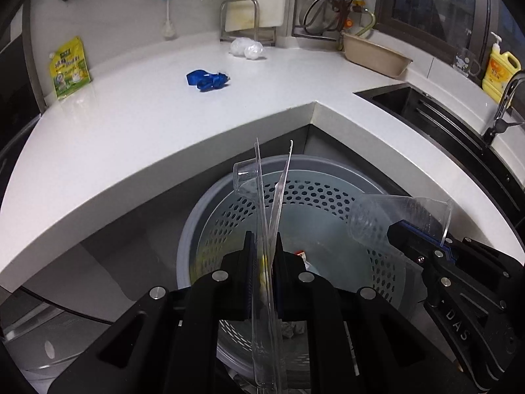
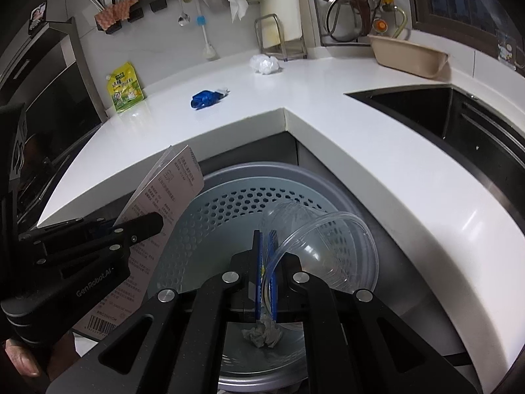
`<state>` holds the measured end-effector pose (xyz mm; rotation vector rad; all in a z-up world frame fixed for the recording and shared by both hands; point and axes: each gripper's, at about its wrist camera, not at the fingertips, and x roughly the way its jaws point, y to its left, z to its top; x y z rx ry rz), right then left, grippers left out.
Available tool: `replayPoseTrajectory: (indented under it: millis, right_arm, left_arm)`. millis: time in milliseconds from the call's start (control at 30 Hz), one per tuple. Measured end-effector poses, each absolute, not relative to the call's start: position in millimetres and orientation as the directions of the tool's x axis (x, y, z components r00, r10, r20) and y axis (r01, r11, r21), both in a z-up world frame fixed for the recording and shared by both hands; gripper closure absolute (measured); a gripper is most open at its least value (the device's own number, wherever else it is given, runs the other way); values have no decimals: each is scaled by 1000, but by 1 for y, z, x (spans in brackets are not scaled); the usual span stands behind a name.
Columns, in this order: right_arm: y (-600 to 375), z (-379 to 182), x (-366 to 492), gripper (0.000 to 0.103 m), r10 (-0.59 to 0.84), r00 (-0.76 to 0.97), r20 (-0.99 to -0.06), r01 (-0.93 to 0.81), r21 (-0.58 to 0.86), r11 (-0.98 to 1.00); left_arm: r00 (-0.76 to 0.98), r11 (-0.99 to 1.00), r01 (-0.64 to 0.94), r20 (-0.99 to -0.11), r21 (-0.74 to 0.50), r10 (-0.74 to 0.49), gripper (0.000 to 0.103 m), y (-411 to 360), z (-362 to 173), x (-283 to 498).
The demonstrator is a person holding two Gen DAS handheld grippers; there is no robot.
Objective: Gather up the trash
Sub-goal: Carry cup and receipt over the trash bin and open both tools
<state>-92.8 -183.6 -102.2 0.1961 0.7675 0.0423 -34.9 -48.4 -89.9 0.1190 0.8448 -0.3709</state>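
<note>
My left gripper (image 1: 264,262) is shut on a clear plastic blister pack (image 1: 267,203) with a printed card back (image 2: 157,216), held over the grey perforated trash bin (image 1: 328,203). My right gripper (image 2: 265,262) is shut on the rim of a clear plastic cup (image 2: 328,249), also over the bin (image 2: 229,210). The cup also shows in the left wrist view (image 1: 393,220). A crumpled tissue (image 2: 262,333) lies in the bin. A blue wrapper (image 1: 206,80) and a white crumpled plastic bag (image 1: 246,47) lie on the white counter (image 1: 147,124).
A yellow-green pouch (image 1: 69,69) leans on the wall at left. A beige basin (image 1: 377,54), a black sink (image 1: 426,105) and a yellow soap bottle (image 1: 500,72) are at right. A cutting board rack (image 1: 249,16) stands at the back.
</note>
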Motion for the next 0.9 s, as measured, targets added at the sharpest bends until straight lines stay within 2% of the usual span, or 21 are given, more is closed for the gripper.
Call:
replayPoseTrajectory:
  millis: [267, 300, 333, 367, 400, 433, 700, 800, 900]
  right_arm:
    - [-186, -106, -86, 98, 119, 716, -688, 32, 203, 979]
    - [-186, -105, -86, 97, 119, 717, -687, 33, 204, 978]
    - [-187, -105, -87, 89, 118, 719, -685, 36, 205, 978]
    - [-189, -105, -88, 76, 114, 723, -681, 42, 208, 977]
    - [-191, -104, -89, 70, 110, 727, -678, 48, 210, 977]
    - [-193, -103, -90, 61, 105, 733, -672, 55, 213, 976]
    - [-199, -101, -93, 61, 100, 748, -656, 66, 223, 973]
    - [-199, -102, -93, 61, 104, 745, -658, 63, 225, 972]
    - [-198, -102, -93, 59, 107, 748, -655, 57, 225, 973]
  left_arm:
    - [583, 927, 372, -764, -51, -276, 90, -51, -94, -31]
    - [581, 928, 369, -765, -56, -278, 85, -51, -94, -30]
    - [581, 929, 365, -765, -59, -277, 74, -50, -94, -30]
    - [585, 931, 361, -764, -57, -273, 67, -50, -94, -29]
    - [593, 934, 352, -760, -53, -267, 50, -49, -93, -30]
    - [602, 937, 345, -754, -52, -263, 37, -48, -92, -30]
    - [614, 946, 320, -748, -58, -253, 36, -42, -89, -26]
    - [629, 951, 304, -738, -54, -243, 27, -40, -87, -26]
    - [650, 955, 292, -721, -53, -239, 22, -37, -84, -27]
